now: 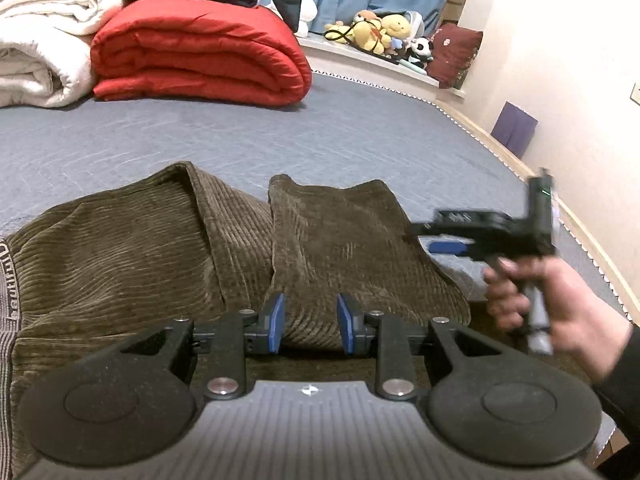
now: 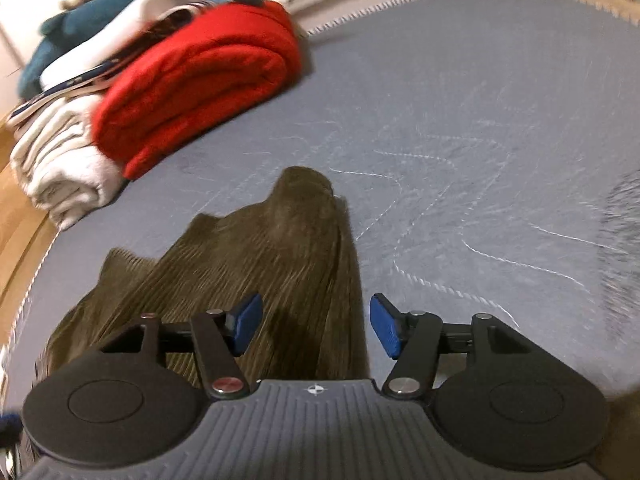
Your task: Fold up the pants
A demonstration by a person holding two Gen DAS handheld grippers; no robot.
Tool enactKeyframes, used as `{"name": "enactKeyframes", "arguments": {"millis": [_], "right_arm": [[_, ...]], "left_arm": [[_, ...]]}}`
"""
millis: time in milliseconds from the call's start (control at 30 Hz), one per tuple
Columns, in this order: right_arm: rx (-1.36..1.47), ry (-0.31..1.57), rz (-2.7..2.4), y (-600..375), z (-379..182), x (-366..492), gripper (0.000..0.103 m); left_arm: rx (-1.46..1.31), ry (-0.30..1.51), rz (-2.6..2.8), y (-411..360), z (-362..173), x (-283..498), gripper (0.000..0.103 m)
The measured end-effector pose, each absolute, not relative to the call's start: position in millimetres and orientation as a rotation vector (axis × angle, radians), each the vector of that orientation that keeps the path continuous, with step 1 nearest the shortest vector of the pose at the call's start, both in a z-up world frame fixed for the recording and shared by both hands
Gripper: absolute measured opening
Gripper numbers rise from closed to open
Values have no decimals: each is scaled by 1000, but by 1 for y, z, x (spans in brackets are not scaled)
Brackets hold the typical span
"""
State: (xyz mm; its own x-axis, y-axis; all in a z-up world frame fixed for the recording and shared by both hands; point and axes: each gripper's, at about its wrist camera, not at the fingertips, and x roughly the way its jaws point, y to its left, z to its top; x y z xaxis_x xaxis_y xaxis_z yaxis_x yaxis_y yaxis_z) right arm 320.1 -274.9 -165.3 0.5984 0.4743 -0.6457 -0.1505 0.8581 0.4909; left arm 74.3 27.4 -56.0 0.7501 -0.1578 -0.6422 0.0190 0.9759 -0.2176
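Meanwhile the left gripper, fingers spread, hovers low over the olive corduroy pants heaped on the bed, while the right gripper, also spread, hangs above their edge.

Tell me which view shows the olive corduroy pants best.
Left wrist view: the pants lie sharp across the bed, both leg ends and the waistband visible, with the left hand-held gripper open over them. The right wrist view shows only one blurred, bunched portion.
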Motion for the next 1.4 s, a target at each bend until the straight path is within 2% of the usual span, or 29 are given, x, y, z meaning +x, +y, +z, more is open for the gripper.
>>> {"name": "enactKeyframes", "arguments": {"millis": [233,300,333,433,667,800,933,1067,1100,1167,1233,1300,1333,1367,1400], "right_arm": [[384,879,373,-248,-177,399,62],[327,875,398,-238,-173,408,37],[286,880,398,-234,-172,409,19],[179,842,411,-224,-160,398,16],[301,635,317,-276,-80,325,15],[469,514,117,-338,-34,289,15],[600,381,-205,-414,-21,274,15],[661,311,-459,-494,-55,295,15],[660,332,-467,-510,-70,307,16],[670,473,-438,-536,-109,334,25],[726,608,-424,-555,-146,338,26],[784,605,-408,-563,-164,325,26],[780,600,-408,-563,-169,319,33],[770,603,-422,-562,-173,315,45],[772,602,-438,-562,-177,311,50]], "left_arm": [[-205,705,-91,32,-55,81,33],[-210,704,-79,34,-54,85,33],[-216,704,-71,36,-54,87,33],[-225,685,-44,42,-49,90,33],[-272,626,26,60,-36,89,33],[-289,609,45,65,-32,91,33],[-286,608,47,65,-32,95,33],[-267,624,35,59,-37,96,33],[-263,628,27,57,-38,97,33],[-246,630,14,52,-39,98,33],[-229,636,5,49,-42,100,33],[-224,646,-1,47,-46,102,33],[-221,653,-3,46,-48,104,33],[-216,662,-7,45,-51,106,34],[-209,671,-14,43,-54,108,35]]}}
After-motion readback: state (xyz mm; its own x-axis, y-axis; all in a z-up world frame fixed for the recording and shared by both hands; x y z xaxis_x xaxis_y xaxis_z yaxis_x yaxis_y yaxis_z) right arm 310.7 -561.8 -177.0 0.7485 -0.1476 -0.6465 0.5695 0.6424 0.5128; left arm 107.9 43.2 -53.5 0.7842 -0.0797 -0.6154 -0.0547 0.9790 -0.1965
